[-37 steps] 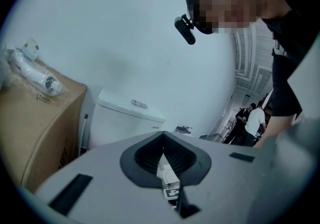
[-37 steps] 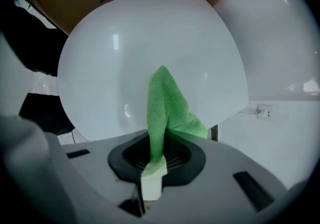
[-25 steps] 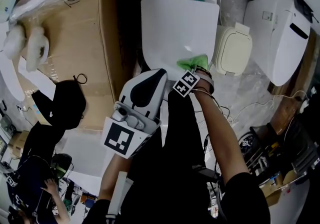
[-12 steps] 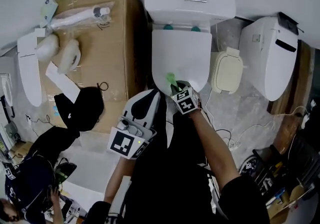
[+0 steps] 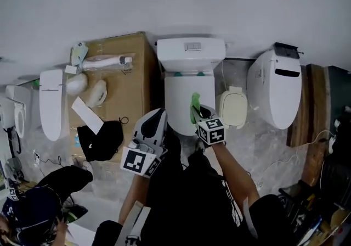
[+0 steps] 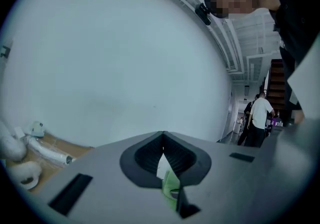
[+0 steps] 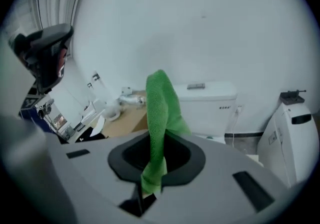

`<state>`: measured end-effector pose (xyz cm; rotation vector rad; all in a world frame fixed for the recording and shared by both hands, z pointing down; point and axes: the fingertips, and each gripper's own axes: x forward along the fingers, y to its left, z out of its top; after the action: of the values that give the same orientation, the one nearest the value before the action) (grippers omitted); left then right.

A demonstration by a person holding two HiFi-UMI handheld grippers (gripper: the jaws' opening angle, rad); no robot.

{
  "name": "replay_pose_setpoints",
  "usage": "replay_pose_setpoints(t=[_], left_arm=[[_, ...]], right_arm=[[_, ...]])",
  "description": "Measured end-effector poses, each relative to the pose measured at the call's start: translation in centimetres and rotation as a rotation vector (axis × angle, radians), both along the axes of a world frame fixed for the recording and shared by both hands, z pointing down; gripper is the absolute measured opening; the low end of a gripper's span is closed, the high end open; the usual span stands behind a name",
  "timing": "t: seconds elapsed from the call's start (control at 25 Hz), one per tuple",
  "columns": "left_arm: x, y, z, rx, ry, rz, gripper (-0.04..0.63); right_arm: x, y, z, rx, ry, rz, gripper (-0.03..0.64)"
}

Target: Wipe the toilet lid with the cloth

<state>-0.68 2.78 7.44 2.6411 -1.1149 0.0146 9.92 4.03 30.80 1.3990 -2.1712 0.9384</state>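
Pale wall backs several white toilets on a mottled grey floor. The green cloth stands up out of the right claw, which is clenched on it above the front of the toilet lid. The left claw has its jaws together, holding nothing, just left of the lid. A cardboard box stands farther left.

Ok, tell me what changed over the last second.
The right gripper carried the green cloth leftward along the front of the toilet lid, then tipped up, so the cloth now stands upright from its jaws. The head view pulled back. The left gripper stayed shut alongside, and the lid stayed down.
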Motion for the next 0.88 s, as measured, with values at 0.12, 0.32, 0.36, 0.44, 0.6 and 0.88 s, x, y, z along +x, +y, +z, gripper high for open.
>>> replay_pose_setpoints(t=[0.12, 0.32, 0.36, 0.44, 0.6, 0.88], left_arm=[[0.3, 0.2, -3.9, 0.049, 0.016, -0.004, 0.002], [1.3, 1.0, -8.5, 0.110, 0.020, -0.001, 0.002], [1.5, 1.0, -9.1, 0.119, 0.018, -0.003, 0.002], [1.7, 1.6, -10.1, 0.128, 0.012, -0.009, 0.002], [1.7, 2.8, -11.5, 0.143, -0.006, -0.014, 0.002], [1.6, 4.5, -13.0, 0.163, -0.009, -0.024, 0.002]], right_arm=[[1.3, 0.2, -5.6, 0.077, -0.010, 0.027, 0.051], [3.7, 1.2, -13.0, 0.196, -0.024, 0.078, 0.051], [4.1, 1.3, -14.2, 0.218, -0.024, 0.085, 0.051], [4.7, 1.9, -16.6, 0.262, -0.023, 0.096, 0.051], [5.4, 3.3, -21.2, 0.351, -0.024, 0.116, 0.051], [6.8, 6.2, -28.1, 0.504, -0.007, 0.153, 0.051]])
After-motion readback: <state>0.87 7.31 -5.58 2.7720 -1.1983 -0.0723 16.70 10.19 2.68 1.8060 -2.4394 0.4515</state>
